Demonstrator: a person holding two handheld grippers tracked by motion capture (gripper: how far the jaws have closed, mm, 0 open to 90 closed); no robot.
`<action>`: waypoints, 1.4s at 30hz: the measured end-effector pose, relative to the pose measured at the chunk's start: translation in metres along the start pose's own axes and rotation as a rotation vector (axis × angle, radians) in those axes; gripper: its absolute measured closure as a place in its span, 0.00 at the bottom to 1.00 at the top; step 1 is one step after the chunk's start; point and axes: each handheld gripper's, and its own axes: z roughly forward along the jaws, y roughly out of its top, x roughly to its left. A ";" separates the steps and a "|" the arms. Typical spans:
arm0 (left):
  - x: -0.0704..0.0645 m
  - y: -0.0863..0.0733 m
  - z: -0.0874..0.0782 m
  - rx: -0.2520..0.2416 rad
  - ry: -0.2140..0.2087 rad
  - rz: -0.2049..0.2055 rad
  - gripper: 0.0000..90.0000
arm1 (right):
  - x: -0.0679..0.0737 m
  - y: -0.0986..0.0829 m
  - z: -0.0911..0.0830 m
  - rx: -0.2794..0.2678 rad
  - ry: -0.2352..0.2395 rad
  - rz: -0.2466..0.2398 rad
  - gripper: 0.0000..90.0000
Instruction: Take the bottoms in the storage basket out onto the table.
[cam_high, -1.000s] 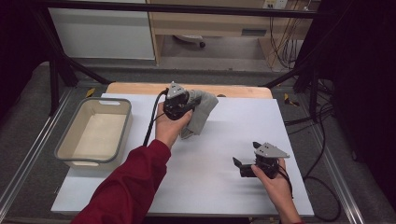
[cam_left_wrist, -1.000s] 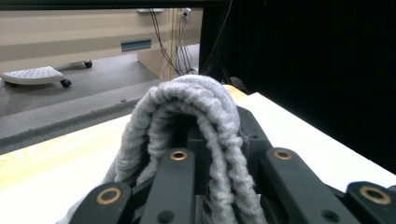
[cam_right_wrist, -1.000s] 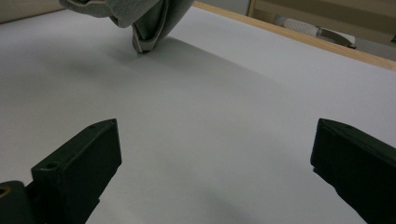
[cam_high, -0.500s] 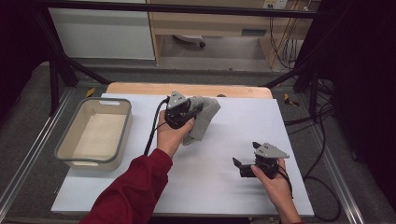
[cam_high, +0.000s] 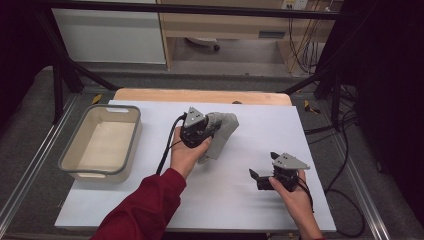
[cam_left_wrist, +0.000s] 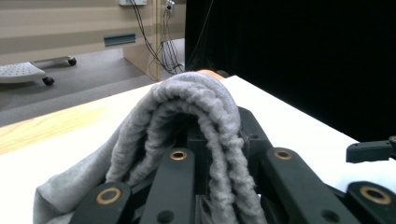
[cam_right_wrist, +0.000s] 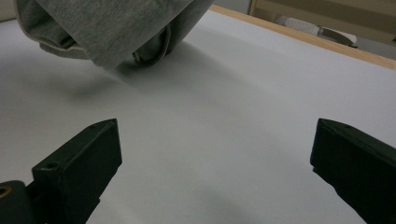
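A grey knitted cloth hangs above the middle of the white table, its lower end near or on the surface. My left gripper is shut on the cloth's upper fold. In the left gripper view the folded cloth drapes over my left gripper, and its tips are hidden. My right gripper rests low at the front right, open, pointing left toward the cloth. In the right gripper view my right gripper has wide-apart jaws with nothing between them, and the cloth hangs farther off at the upper left.
An empty grey bin stands at the table's left edge. A wooden strip runs along the far edge. A black cable trails from the left gripper. White table surface lies bare around the right gripper.
My left gripper has drawn the cloth a little nearer and to the right, so it hangs more folded. The right gripper has stayed in place.
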 end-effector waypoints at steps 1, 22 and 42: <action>-0.001 -0.001 0.000 -0.002 -0.002 -0.001 0.87 | 0.000 0.000 0.000 0.001 -0.001 0.001 0.03; -0.026 -0.021 0.008 0.036 -0.052 0.002 0.87 | 0.000 0.000 0.001 0.001 -0.001 0.000 0.03; -0.041 -0.033 0.012 0.048 -0.085 0.005 0.87 | -0.001 0.000 0.001 0.003 -0.003 0.003 0.03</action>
